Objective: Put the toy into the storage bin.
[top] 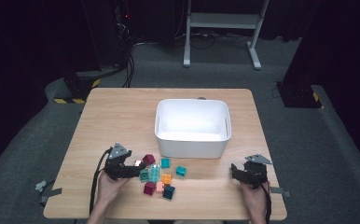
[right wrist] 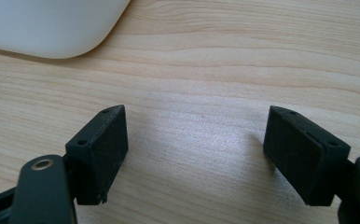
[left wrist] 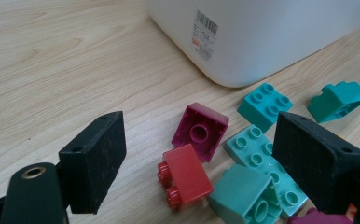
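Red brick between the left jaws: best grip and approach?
Grip the red brick across its two smooth long sides, coming down from above with the left gripper, whose jaws already stand open on either side. It lies tipped over, studs pointing sideways, so avoid the stud face.

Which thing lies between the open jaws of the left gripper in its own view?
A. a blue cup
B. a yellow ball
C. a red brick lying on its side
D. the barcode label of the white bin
C: in the left gripper view the red brick lies on its side on the table between the wide-open jaws of the left gripper, beside a maroon brick.
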### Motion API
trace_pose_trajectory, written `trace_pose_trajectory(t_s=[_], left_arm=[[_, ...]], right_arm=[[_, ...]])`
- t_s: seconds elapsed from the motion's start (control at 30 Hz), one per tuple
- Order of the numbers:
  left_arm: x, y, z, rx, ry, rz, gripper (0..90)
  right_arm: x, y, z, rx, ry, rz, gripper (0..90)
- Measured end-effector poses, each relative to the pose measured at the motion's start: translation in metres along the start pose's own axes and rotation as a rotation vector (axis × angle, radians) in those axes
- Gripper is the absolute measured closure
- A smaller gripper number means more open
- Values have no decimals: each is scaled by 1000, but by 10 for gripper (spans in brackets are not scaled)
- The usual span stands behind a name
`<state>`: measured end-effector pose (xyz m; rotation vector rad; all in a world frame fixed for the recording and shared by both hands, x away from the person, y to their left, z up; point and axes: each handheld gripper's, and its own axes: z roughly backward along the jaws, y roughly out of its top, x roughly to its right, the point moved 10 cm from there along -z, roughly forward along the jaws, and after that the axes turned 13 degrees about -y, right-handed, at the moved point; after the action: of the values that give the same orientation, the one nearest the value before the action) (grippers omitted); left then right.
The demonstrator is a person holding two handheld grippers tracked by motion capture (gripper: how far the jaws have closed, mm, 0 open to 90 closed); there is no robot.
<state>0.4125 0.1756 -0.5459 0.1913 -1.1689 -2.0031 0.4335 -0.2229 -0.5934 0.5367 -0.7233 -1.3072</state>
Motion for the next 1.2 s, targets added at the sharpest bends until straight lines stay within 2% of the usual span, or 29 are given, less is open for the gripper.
trace_pose_trajectory(t_s=[0.53,0.63,0.83,0.97,1.2], left_arm=[[0,1,-6,-3,1,-6,230],[-3,-4,-7,-25,31,-18,264],[-8,-12,-8,-41,48,-11,337],[-8,-12,-6,-32,52,-13,373],[-9,-11,-4,-32,58,-4,368]], right_arm=[[0,0,0,1,0,1,218],[0,0,0,1,0,1,218],[0,0,0,1,0,1,218],[0,0,0,1,0,0,218],[0,0,0,1,0,2,218]])
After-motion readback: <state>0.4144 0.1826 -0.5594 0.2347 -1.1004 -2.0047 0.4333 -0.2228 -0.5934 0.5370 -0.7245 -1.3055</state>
